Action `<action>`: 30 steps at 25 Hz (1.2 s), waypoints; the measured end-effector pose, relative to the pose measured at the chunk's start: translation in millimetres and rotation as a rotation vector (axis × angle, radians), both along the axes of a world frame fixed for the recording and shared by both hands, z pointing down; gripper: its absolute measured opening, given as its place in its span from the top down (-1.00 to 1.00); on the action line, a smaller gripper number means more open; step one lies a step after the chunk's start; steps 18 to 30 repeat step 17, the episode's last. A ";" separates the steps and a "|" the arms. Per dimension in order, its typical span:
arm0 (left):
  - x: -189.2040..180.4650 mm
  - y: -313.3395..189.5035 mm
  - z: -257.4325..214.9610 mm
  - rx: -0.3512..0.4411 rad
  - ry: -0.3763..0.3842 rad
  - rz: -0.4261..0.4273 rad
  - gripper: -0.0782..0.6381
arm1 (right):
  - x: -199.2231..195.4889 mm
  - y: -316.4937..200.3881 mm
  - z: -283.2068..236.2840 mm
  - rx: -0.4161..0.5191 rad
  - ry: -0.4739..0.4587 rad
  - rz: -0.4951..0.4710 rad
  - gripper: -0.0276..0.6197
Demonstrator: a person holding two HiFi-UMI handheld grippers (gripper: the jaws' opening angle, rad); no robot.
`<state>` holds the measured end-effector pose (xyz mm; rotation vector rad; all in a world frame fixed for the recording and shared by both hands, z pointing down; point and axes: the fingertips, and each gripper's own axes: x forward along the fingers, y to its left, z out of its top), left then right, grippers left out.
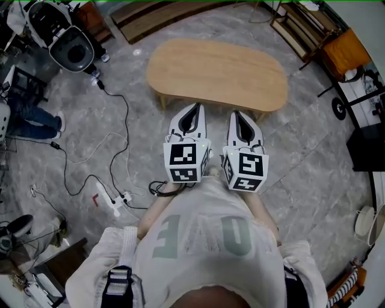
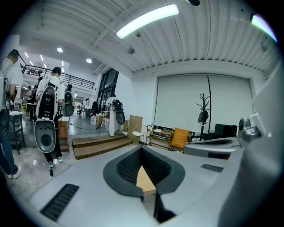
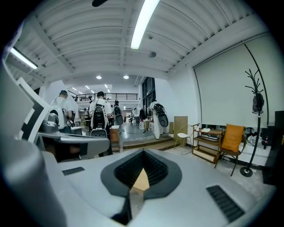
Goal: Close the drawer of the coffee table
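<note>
The coffee table (image 1: 216, 72) is a low oval wooden table on the grey stone floor, just ahead of me. No drawer shows on it from above. My left gripper (image 1: 194, 106) and right gripper (image 1: 236, 114) are held side by side, pointing at the table's near edge, tips just short of it or over it. Both pairs of jaws stand together with nothing between them. In the left gripper view the left gripper (image 2: 142, 148) shows only a sliver of the tabletop (image 2: 145, 181) through its jaw hollow. The right gripper (image 3: 143, 153) frames a like sliver (image 3: 141, 181).
Cables and a power strip (image 1: 114, 198) trail over the floor at my left. A white machine (image 1: 72, 48) and a person's legs (image 1: 30, 123) are at the far left. Wooden steps (image 1: 150, 18) lie beyond the table, a shelf (image 1: 301, 30) and an orange chair (image 1: 344, 53) at the right.
</note>
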<state>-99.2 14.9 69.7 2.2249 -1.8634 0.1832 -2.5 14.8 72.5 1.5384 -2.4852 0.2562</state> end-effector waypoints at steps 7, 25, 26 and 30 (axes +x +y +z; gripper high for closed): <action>9.8 -9.4 -9.3 0.001 -0.019 0.003 0.76 | 9.0 -9.0 -6.9 -0.005 -0.014 0.004 0.90; 4.6 -0.3 4.8 -0.013 -0.008 0.021 0.76 | 0.8 -0.4 7.0 -0.016 -0.017 0.013 0.90; 4.6 -0.3 4.8 -0.013 -0.008 0.021 0.76 | 0.8 -0.4 7.0 -0.016 -0.017 0.013 0.90; 4.6 -0.3 4.8 -0.013 -0.008 0.021 0.76 | 0.8 -0.4 7.0 -0.016 -0.017 0.013 0.90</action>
